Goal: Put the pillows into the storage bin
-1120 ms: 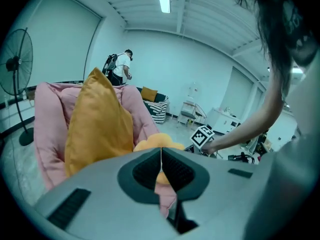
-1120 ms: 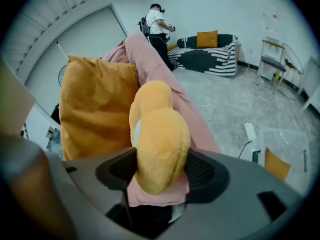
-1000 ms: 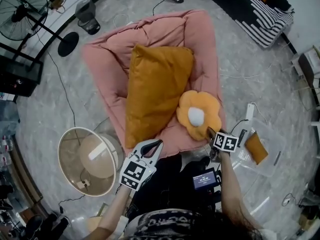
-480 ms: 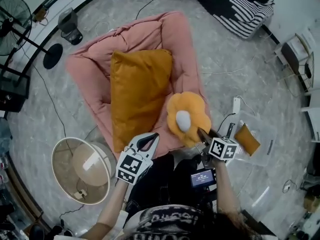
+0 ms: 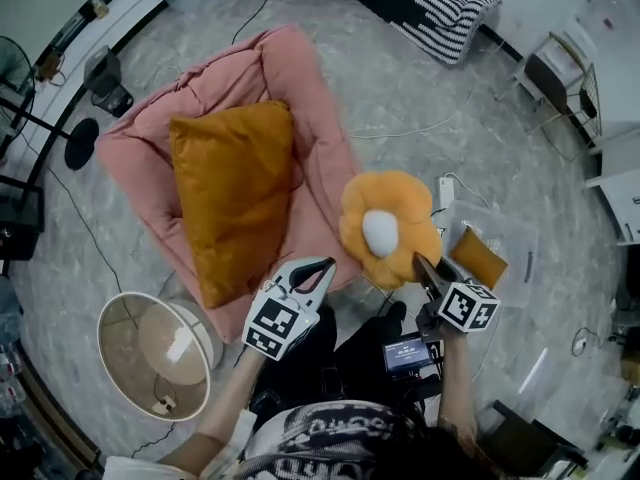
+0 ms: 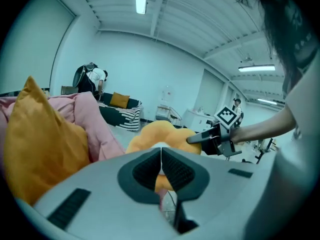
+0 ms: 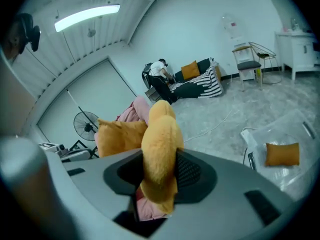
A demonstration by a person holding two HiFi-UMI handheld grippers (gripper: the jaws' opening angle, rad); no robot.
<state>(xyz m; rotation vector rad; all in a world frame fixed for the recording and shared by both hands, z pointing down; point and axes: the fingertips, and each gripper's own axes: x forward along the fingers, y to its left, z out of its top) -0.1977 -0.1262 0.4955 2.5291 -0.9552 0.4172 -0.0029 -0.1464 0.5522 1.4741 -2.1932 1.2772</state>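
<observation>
My right gripper (image 5: 421,264) is shut on the edge of an orange flower pillow (image 5: 385,230) with a white centre. Its jaws have just closed on it, and the plush fills the gap between its pads (image 7: 192,173). The flower pillow (image 7: 161,139) hangs in the air left of the clear storage bin (image 5: 503,230). A small orange pillow (image 5: 479,258) lies inside the bin. A large orange pillow (image 5: 232,193) rests on the pink floor cushion (image 5: 300,78). My left gripper (image 5: 318,266) is shut with nothing in it, near the cushion's front edge.
A round beige dish-shaped stand (image 5: 150,353) sits on the floor at lower left. A fan base (image 5: 80,128) and a black-and-white striped sofa (image 5: 440,8) stand farther off. A white cable (image 5: 420,128) runs across the floor, and a wire chair (image 5: 565,73) stands at the right.
The flower pillow has come up off the pink cushion in my right gripper and moved right, toward the bin. My left gripper has also shifted right, still shut.
</observation>
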